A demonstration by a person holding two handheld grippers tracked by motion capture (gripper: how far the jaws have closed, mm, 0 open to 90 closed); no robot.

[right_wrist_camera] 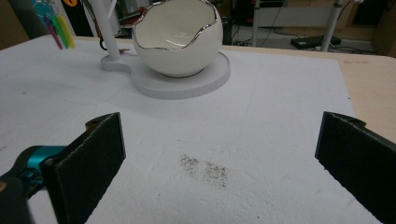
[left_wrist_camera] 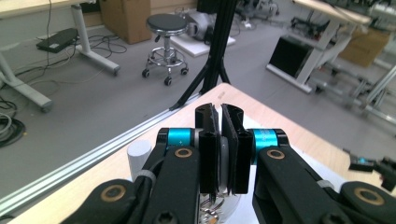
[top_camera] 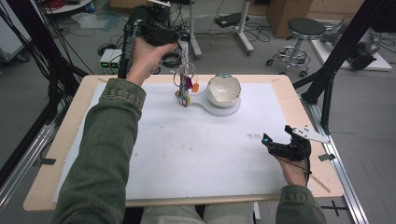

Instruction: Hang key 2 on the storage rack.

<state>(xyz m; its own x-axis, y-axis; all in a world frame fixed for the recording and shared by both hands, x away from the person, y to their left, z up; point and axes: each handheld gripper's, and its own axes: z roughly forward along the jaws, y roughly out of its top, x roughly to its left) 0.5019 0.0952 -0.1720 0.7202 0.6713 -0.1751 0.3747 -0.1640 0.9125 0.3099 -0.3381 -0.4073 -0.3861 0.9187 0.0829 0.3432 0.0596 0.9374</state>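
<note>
The left gripper [top_camera: 180, 39] is hovering above the far edge of the table [top_camera: 70, 140], its jaws pressed together, pinching something thin and pale that I cannot identify in the left gripper view; directly beneath it a bunch of keys with coloured tags [top_camera: 186, 86] is dangling on metal rings, though whether the rings are reaching up into the jaws I cannot tell. Just beside the hanging keys, toward the person, the white post [top_camera: 183, 70] of a stand is rising from a flat white base [top_camera: 205, 106], and in the left gripper view the post's rounded top [left_wrist_camera: 138, 155] is sitting just left of the closed jaws. To the right of the left gripper, and lower, a white egg-shaped bowl with a jagged silvery rim [top_camera: 224, 90] is resting on the round part of that base, close to the keys but apart from them. The right gripper [top_camera: 280, 140] is lying well apart from all this, low at the near right side of the white mat [top_camera: 196, 154], its jaws standing wide with nothing between them; ahead of it a small dark smudge [right_wrist_camera: 205, 170] is marking the mat, and farther ahead the bowl [right_wrist_camera: 176, 39] and the tags [right_wrist_camera: 58, 25] are showing. A round stool [top_camera: 303, 32] is standing on the floor beyond the table.
</note>
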